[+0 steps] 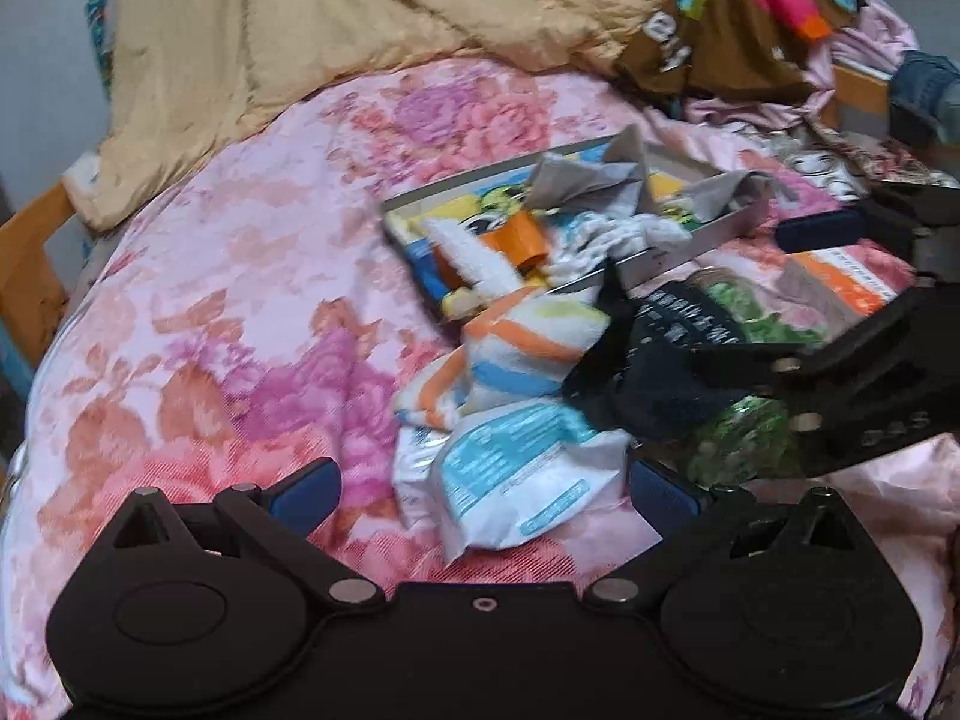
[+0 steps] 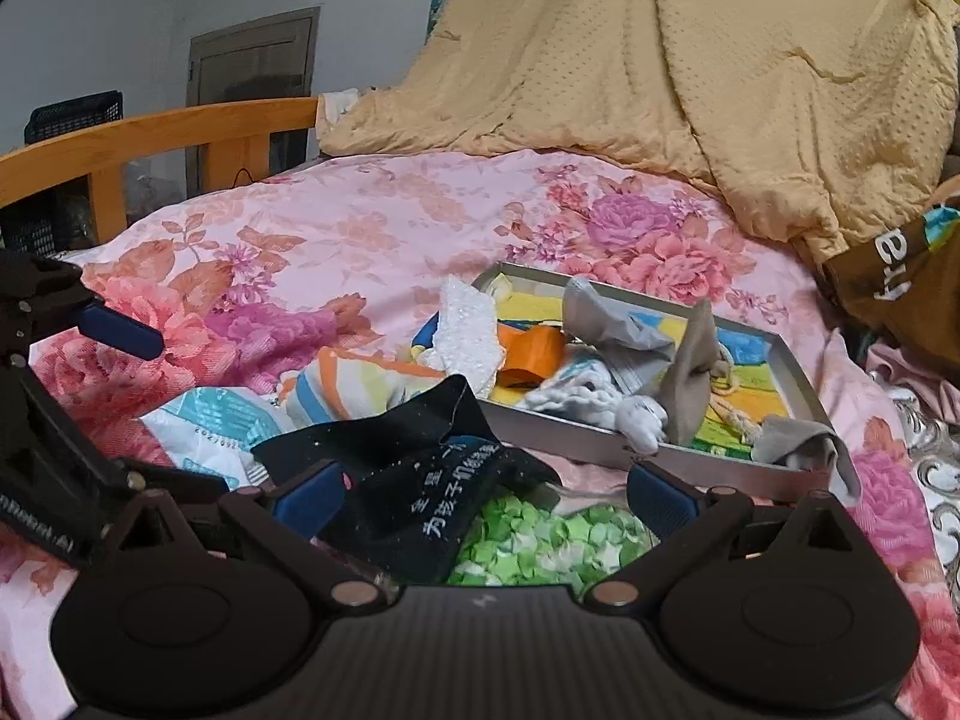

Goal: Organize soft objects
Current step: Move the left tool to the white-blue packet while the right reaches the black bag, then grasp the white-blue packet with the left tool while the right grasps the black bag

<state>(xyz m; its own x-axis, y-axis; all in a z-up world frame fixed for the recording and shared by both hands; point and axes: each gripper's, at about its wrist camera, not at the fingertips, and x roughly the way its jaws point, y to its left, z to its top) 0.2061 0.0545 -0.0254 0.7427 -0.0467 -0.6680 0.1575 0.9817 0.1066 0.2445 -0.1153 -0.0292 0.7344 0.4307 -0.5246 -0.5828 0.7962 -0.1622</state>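
Note:
A metal tray (image 2: 600, 450) with a colourful bottom lies on the floral bed and holds grey socks (image 2: 636, 330), a white knotted cloth (image 2: 606, 405) and an orange piece (image 2: 531, 354). The tray also shows in the left wrist view (image 1: 678, 255). A striped sock (image 1: 528, 336) and a white-and-blue packet (image 1: 510, 480) lie in front of it. A black sock with white lettering (image 2: 432, 480) drapes over a jar of green paper stars (image 2: 540, 546). My left gripper (image 1: 486, 489) is open around the packet. My right gripper (image 2: 486, 492) is open around the black sock and jar.
A tan quilt (image 2: 720, 72) is heaped at the back. A brown garment (image 1: 720, 48) and colourful clothes lie at the far right. An orange-and-white box (image 1: 840, 288) lies beside the tray. A wooden bed rail (image 2: 150, 132) runs along the left.

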